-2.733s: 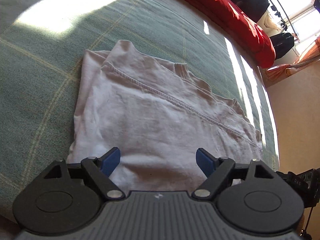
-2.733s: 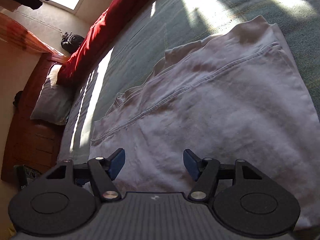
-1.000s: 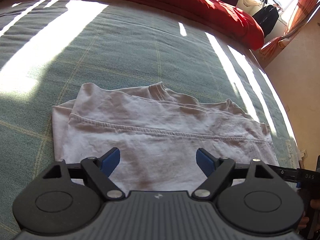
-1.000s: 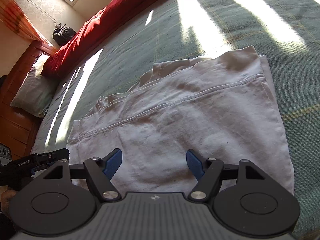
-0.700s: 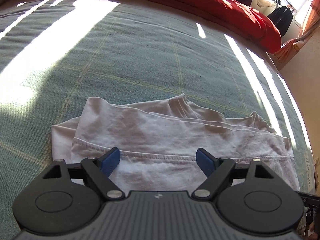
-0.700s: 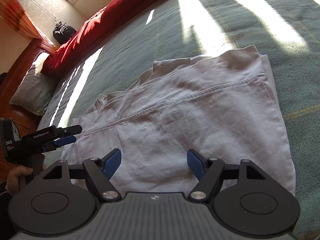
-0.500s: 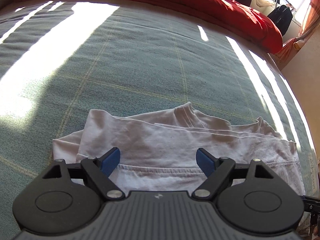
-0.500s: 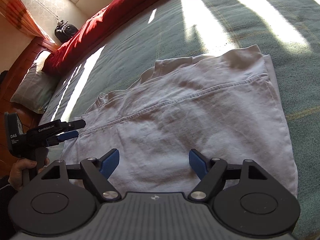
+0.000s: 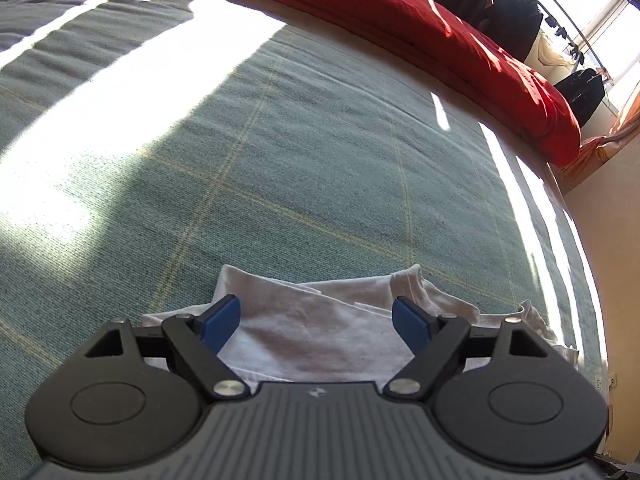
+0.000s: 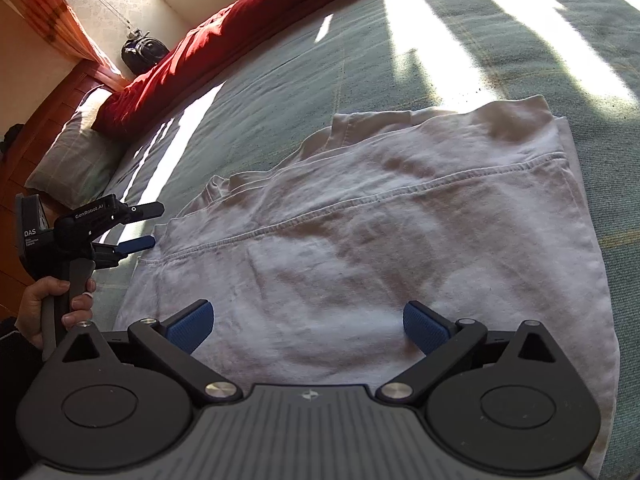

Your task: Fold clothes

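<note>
Left gripper (image 9: 316, 320) shifted to shirt (image 10: 380, 240) edge, spread; right gripper (image 10: 308, 326) opening, empty.

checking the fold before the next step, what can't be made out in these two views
- Left wrist view: most of the white cotton t-shirt is hidden behind the left tongs and their black body.
- Right wrist view: the shirt's near edge is covered by the right tongs, whose jaws are opening.
- Right wrist view: the shirt's layers underneath are hidden by its top layer.
</note>
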Motion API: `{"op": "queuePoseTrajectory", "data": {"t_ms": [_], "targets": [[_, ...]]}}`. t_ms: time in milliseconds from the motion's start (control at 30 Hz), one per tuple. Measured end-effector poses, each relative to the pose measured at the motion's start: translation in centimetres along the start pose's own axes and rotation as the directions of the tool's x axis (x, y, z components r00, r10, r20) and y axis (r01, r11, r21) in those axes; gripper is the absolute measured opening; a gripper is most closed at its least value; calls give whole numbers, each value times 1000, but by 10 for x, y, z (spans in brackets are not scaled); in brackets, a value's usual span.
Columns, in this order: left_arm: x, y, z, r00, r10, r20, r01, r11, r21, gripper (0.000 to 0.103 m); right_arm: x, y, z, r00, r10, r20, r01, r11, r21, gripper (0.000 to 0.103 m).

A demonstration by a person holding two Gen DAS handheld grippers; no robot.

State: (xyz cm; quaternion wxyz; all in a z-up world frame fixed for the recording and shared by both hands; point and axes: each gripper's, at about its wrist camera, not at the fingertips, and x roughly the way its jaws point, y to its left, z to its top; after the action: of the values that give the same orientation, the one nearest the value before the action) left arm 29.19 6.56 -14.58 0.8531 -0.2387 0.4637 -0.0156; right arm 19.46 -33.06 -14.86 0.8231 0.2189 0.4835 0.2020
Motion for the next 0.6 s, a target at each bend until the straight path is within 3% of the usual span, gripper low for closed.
{"op": "queuePoseTrajectory", "data": {"t_ms": [133,333,467,600], "targets": [[-9,-8,6,1000,10,-8,-10,1000,28,83,1,0,-1,1000,-1,2,1,1000,-5,103],[-58,-20,0,999,-42,3,42,997,69,83,-2,-2,0,1000,7,9,-7,1000,28,103],[-64,-14,-26,994,-83,-71,85,996,25,84,-6,2,1,1000,-7,-2,7,999,44,103],[-54,0,-55,990,-38,-133,38,999,-2,84,-15,7,-2,1000,-5,-14,6,999,50,103]]}}
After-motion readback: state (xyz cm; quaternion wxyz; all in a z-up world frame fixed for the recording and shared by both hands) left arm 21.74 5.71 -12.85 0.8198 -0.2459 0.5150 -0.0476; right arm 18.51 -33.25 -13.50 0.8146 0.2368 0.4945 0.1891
